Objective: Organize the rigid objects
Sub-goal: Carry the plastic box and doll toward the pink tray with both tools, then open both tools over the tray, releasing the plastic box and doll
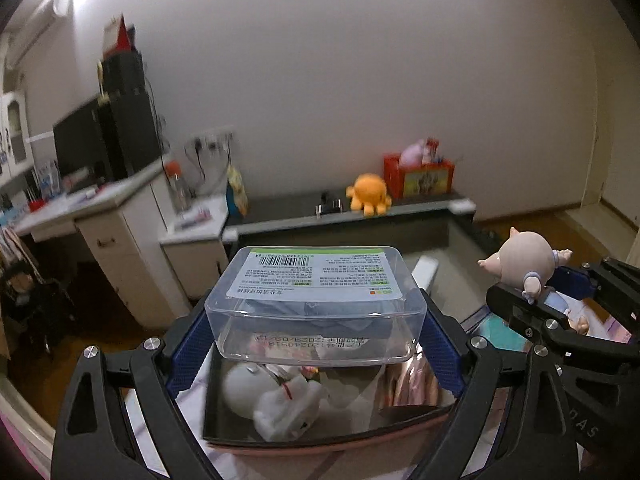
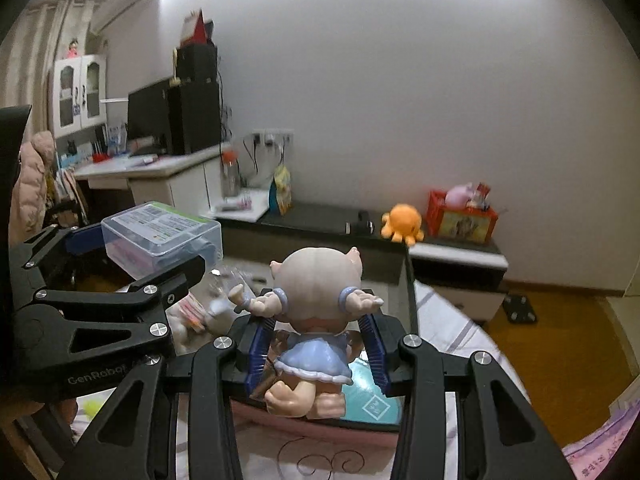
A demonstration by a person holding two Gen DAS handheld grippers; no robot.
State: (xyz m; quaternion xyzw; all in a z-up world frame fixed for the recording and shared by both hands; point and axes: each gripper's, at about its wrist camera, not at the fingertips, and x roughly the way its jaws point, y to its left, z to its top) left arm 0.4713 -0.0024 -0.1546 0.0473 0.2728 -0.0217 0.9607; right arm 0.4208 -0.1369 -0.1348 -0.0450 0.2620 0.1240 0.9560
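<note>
Left gripper [image 1: 316, 330]: blue pads clamp the two short ends of a clear plastic box [image 1: 316, 300], held level in the air, label up.
Right gripper [image 2: 318, 344]: jaws closed on a doll [image 2: 314, 320] at its blue dress, upright, back to the camera.
Below the left gripper: a pink-walled bin [image 1: 320, 446] holding a white plush toy [image 1: 276, 400] and pink packets; the box hides the bin's far part.
Hard to make out: the box's contents, blurred through the plastic; the doll's face, turned away.
Pose: the two tools sit side by side, near but apart, both pointing at the far wall.
Open room: the bin's near half lies uncovered; a dark shelf [image 1: 288, 208] with an orange octopus plush [image 1: 368, 194] stands well beyond.
</note>
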